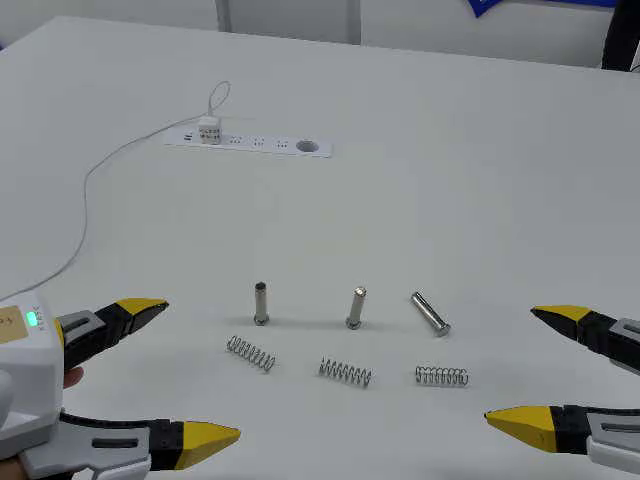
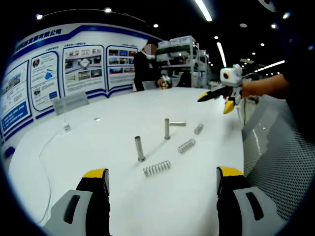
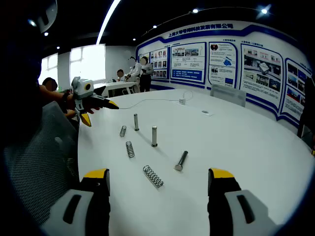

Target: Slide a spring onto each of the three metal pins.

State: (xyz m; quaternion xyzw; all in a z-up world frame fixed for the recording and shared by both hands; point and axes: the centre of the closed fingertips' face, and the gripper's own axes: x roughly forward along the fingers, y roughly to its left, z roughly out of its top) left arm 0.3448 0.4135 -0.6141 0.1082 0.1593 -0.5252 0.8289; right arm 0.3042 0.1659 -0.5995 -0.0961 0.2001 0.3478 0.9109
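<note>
Three metal pins are on the white table: the left pin (image 1: pixel 261 302) (image 2: pixel 140 148) and middle pin (image 1: pixel 356 307) (image 2: pixel 167 128) stand upright, while the right pin (image 1: pixel 430 313) (image 3: pixel 181 161) lies on its side. In front of each lies a spring: left spring (image 1: pixel 250 353) (image 2: pixel 157 167), middle spring (image 1: pixel 345 372) (image 3: pixel 130 148), right spring (image 1: pixel 441 376) (image 3: pixel 153 175). My left gripper (image 1: pixel 197 372) (image 2: pixel 161 178) is open at the lower left, a little short of the left spring. At the lower right my right gripper (image 1: pixel 525 368) (image 3: pixel 157 178) is open too, nothing between its jaws.
A white power strip (image 1: pixel 250 142) with a plugged adapter and a thin cable (image 1: pixel 85 200) lies farther back on the table. People stand in the background near wall posters. A mesh chair back (image 2: pixel 275 162) is beside the table edge.
</note>
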